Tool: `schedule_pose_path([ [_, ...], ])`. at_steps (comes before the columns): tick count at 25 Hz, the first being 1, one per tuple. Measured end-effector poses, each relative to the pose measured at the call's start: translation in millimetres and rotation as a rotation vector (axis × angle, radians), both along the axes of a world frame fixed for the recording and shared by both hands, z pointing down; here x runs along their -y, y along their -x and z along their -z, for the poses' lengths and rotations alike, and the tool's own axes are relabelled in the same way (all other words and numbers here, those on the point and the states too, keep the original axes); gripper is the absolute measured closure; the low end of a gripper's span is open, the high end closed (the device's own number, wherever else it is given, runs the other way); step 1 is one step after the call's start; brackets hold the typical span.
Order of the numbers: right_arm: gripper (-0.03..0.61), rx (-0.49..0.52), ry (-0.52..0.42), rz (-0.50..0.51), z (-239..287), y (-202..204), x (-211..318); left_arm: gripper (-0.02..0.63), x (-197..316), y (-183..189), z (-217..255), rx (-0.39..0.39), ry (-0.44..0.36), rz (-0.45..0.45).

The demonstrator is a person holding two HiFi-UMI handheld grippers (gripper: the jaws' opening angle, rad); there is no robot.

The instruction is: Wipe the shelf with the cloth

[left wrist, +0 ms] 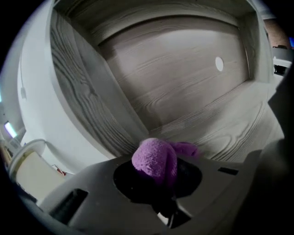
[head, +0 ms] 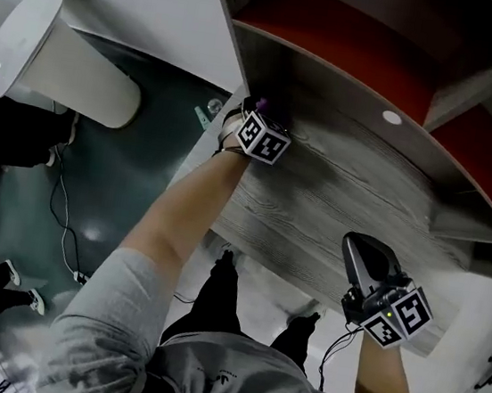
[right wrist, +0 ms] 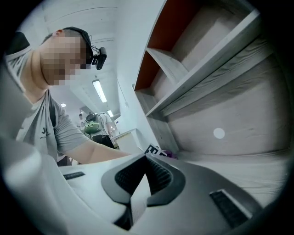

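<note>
Cloth: fuzzy purple cloth (left wrist: pixel 155 158) pinched by left gripper (head: pixel 250 109), upper centre, at grey wood-grain shelf (head: pixel 335 203) corner.
Right gripper (head: pixel 364 252): pressed together, empty, lower right.
Technique: press flat, sweep rightward evenly.

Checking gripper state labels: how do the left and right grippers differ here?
The left gripper is shut on a fluffy purple cloth; the right gripper is shut on nothing. The left is at the grey wood-grain shelf's back left corner; the right is near its front right edge. Both carry square-marker cubes.
</note>
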State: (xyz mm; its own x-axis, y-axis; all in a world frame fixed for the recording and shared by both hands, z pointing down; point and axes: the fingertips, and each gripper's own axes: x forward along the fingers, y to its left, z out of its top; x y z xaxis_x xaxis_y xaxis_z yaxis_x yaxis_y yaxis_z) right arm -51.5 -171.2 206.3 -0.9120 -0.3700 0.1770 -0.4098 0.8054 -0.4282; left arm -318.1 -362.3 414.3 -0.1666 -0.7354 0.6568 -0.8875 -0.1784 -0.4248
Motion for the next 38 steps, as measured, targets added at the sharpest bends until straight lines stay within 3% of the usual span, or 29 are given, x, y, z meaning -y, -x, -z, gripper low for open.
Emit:
schedule_pose_path([
  [4,0.565,0.010,0.013,-0.010,-0.9,-0.5,-6.4,0.535,6.5,-3.0,-12.7,0.111,0.046,-0.027],
  [9,0.565,0.031,0.028,-0.050,-5.9,-31.4,-9.0,0.534,8.2,-21.7,-18.0,0.072,0.125,-0.028],
  [13,0.565,0.039,0.041,-0.122,-11.5,-76.3,-8.2,0.534,4.3,-78.1,-20.0,0.069,0.136,-0.088],
  [17,0.565,0.043,0.033,-0.181,-6.5,-131.0,-13.2,0.534,-2.9,-175.0,-22.4,0.002,0.154,-0.163],
  [25,0.565,0.049,0.012,-0.380,7.3,-265.9,-36.9,0.532,-27.9,-446.0,-21.5,-0.121,0.161,-0.457],
  [29,0.565,0.051,0.017,-0.456,9.0,-317.2,-54.6,0.532,-41.1,-527.1,-19.5,-0.172,0.169,-0.533],
  [34,0.565,0.057,0.024,-0.485,5.8,-339.2,-65.8,0.535,-49.6,-561.2,-19.3,-0.218,0.166,-0.584],
  [38,0.565,0.054,0.012,-0.462,6.7,-320.7,-57.9,0.538,-50.8,-543.2,-5.3,-0.363,0.164,-0.590],
])
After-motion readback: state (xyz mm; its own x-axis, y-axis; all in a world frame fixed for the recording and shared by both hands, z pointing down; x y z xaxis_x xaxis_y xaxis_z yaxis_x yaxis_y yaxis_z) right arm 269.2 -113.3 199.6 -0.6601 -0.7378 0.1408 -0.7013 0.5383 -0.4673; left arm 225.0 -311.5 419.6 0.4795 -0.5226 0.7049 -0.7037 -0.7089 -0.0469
